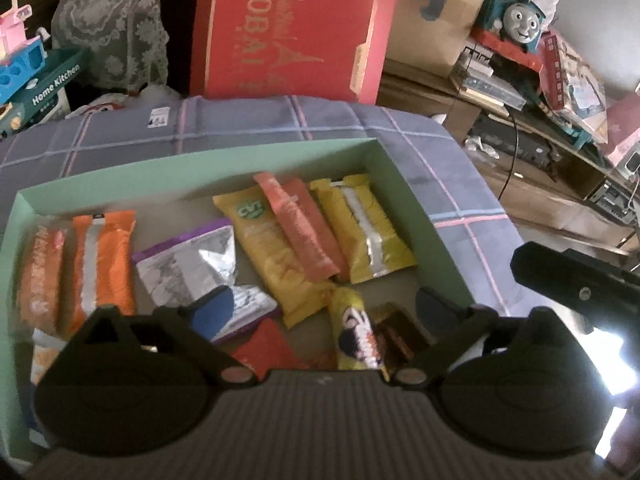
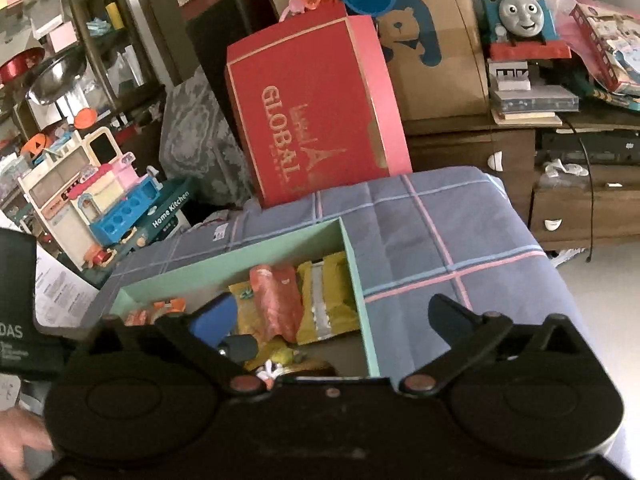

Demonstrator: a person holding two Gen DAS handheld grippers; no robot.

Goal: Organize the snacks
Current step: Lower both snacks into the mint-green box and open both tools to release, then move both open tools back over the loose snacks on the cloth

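A green box [image 1: 200, 152] lies on a plaid cloth and holds several snack packs: orange packs [image 1: 106, 264] at the left, a silver-purple pack [image 1: 188, 268], yellow packs [image 1: 368, 228] with a salmon pack [image 1: 304, 232] across them, a yellow cartoon pack [image 1: 354, 332] and a red packet [image 1: 266, 350] near the front. My left gripper [image 1: 320, 308] is open and empty, above the box's near part. My right gripper [image 2: 332, 320] is open and empty, above the box's right wall [image 2: 360, 280]. The same yellow and salmon packs [image 2: 276, 300] show in the right wrist view.
A red gift box [image 1: 288, 28] stands behind the plaid-covered surface [image 1: 280, 120]. A toy kitchen [image 2: 92, 196] sits at the left. A toy train [image 2: 520, 12] and clutter sit on a wooden cabinet [image 2: 580, 200] at the right. The other gripper's body [image 1: 580, 284] shows at right.
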